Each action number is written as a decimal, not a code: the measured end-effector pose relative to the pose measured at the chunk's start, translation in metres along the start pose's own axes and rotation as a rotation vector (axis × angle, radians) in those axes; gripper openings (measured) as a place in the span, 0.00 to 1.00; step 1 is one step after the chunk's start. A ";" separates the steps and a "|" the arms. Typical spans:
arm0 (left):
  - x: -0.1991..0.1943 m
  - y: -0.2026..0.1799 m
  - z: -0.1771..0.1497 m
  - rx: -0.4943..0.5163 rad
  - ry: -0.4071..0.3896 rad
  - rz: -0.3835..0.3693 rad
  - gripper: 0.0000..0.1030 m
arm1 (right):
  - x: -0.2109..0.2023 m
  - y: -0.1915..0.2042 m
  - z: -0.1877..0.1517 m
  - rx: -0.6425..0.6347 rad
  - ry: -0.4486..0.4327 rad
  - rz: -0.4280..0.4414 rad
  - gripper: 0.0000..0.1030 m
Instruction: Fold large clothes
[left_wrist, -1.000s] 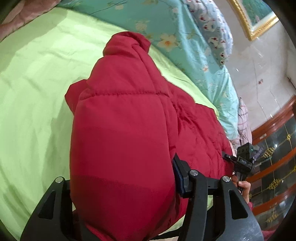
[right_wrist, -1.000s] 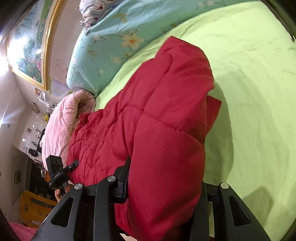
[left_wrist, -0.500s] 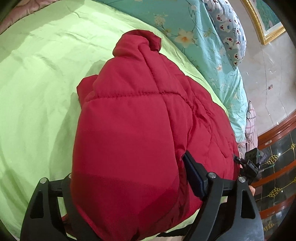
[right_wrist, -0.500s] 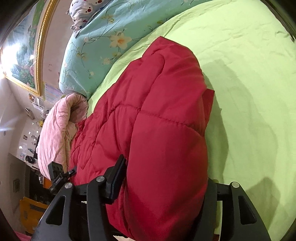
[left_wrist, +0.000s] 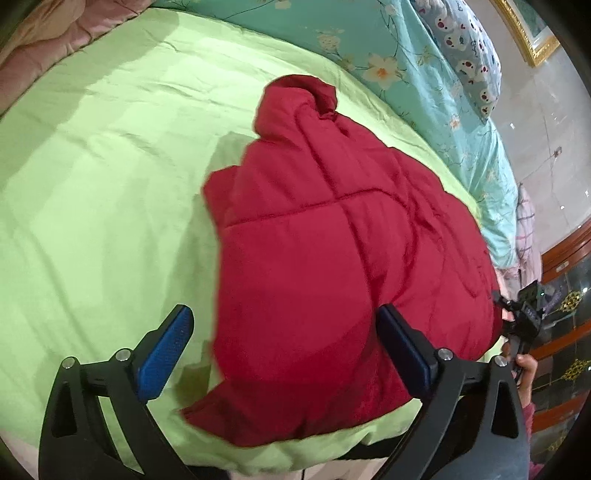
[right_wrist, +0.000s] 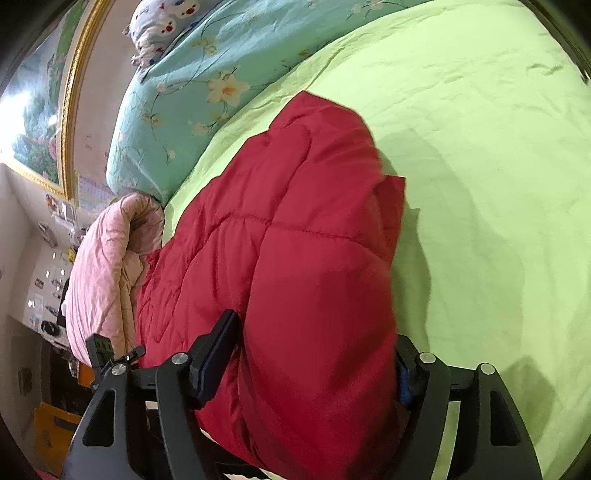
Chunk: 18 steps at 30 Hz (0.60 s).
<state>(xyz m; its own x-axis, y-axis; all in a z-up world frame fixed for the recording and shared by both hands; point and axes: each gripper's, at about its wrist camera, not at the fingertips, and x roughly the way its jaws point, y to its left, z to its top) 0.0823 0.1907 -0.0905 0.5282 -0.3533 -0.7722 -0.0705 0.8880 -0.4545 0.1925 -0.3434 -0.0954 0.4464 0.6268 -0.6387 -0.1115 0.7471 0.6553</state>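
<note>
The puffy red quilted jacket (left_wrist: 332, 258) lies folded in a thick bundle near the front edge of the light green bedsheet (left_wrist: 92, 184), just in front of a turquoise floral quilt (right_wrist: 192, 92). The left gripper (left_wrist: 284, 343) has just been opening; its left blue pad (left_wrist: 162, 354) stands clear of the fabric, so the jacket sits loosely between wide-spread jaws. The right gripper (right_wrist: 314, 365) has also been opening, its jaws spread around the padded fold, though whether its pads press the fabric cannot be told.
</note>
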 end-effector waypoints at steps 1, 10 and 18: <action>-0.005 0.003 0.000 0.009 0.001 0.022 0.96 | -0.002 -0.001 -0.001 0.001 -0.005 -0.006 0.74; -0.058 -0.018 -0.002 0.062 -0.199 -0.011 0.96 | -0.045 0.027 -0.012 -0.088 -0.194 -0.154 0.74; -0.039 -0.083 -0.015 0.201 -0.164 -0.131 0.96 | -0.035 0.085 -0.021 -0.252 -0.196 -0.079 0.70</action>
<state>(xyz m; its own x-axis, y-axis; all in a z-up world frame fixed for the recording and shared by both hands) 0.0551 0.1266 -0.0296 0.6523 -0.4315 -0.6231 0.1681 0.8840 -0.4361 0.1489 -0.2977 -0.0257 0.6221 0.5288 -0.5774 -0.2754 0.8381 0.4709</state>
